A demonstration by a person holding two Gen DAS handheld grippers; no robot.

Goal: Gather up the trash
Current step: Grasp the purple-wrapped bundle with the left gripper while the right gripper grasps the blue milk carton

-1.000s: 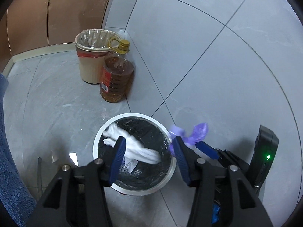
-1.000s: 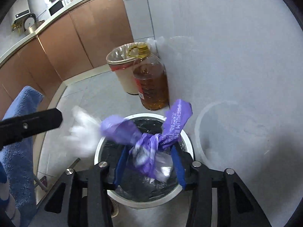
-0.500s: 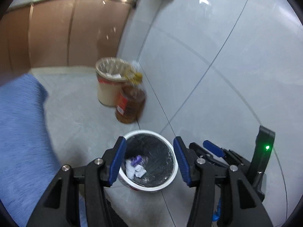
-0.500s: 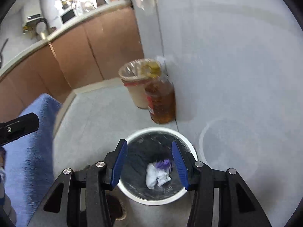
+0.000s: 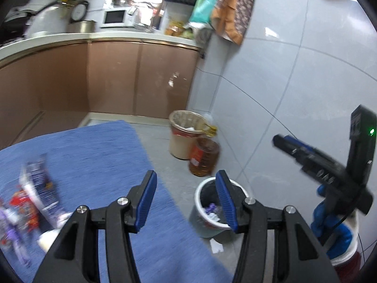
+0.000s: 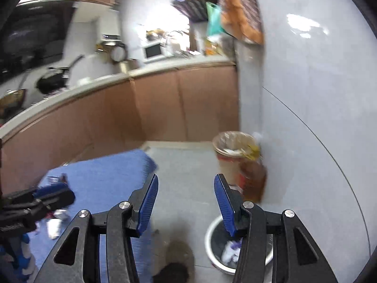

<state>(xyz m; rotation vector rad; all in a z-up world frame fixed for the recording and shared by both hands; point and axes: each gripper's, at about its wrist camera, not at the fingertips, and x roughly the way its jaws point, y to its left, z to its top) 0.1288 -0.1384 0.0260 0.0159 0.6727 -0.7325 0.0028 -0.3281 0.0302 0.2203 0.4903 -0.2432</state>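
Below the right finger of the left gripper (image 5: 186, 199): one small white-rimmed round bin with a black liner (image 5: 205, 195), standing on the grey floor, now holding crumpled white paper and a purple wrapper scrap (image 5: 213, 212).

Change noted: a second ago the right gripper (image 6: 186, 202) clamped the purple wrapper and the left one hung over white paper at the bin mouth; both pieces have since dropped in. Both grippers have lifted and swung away, fingers spread wide, nothing between them.

Left of the left gripper's fingers: blue fabric-covered surface (image 5: 99, 155) bearing more litter, namely a dark blue printed packet (image 5: 41, 186), red-and-purple wrappers (image 5: 16, 214) and a white scrap; blurred.

Below the bin: one white paper scrap on the floor (image 5: 216, 246).

Beyond the fingers: beige lined bin (image 5: 185, 133), amber oil bottle (image 5: 203, 156).

Judgement: one deposit done; remaining litter on the blue surface likely comes next.
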